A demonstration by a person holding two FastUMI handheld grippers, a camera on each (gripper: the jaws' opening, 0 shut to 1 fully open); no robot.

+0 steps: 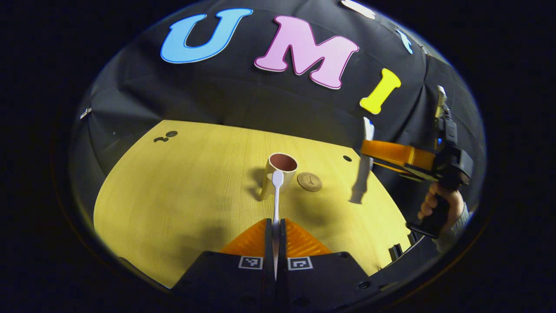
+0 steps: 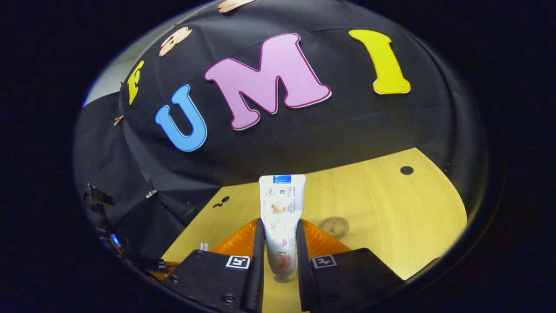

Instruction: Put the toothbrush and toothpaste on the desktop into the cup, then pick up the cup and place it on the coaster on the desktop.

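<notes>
My left gripper (image 1: 275,222) is shut on the handle of a white toothbrush (image 1: 276,195). Its head points forward and reaches the near rim of a beige cup (image 1: 282,164) with a dark red inside, standing upright mid-table. A round brown coaster (image 1: 309,181) lies just right of the cup. My right gripper (image 2: 279,224) is shut on a white toothpaste tube (image 2: 281,204), held upright above the table. In the left gripper view the right gripper (image 1: 367,154) hovers right of the coaster with the toothpaste tube (image 1: 366,171) hanging through it, a hand (image 1: 438,202) on its grip. The coaster (image 2: 333,227) also lies ahead of the right gripper.
The yellow wooden table (image 1: 182,195) has small dark holes near its far edge (image 1: 346,158) (image 1: 166,137). The black cloth wall rises right behind it. The left gripper's body (image 2: 130,256) sits low at the left of the right gripper view.
</notes>
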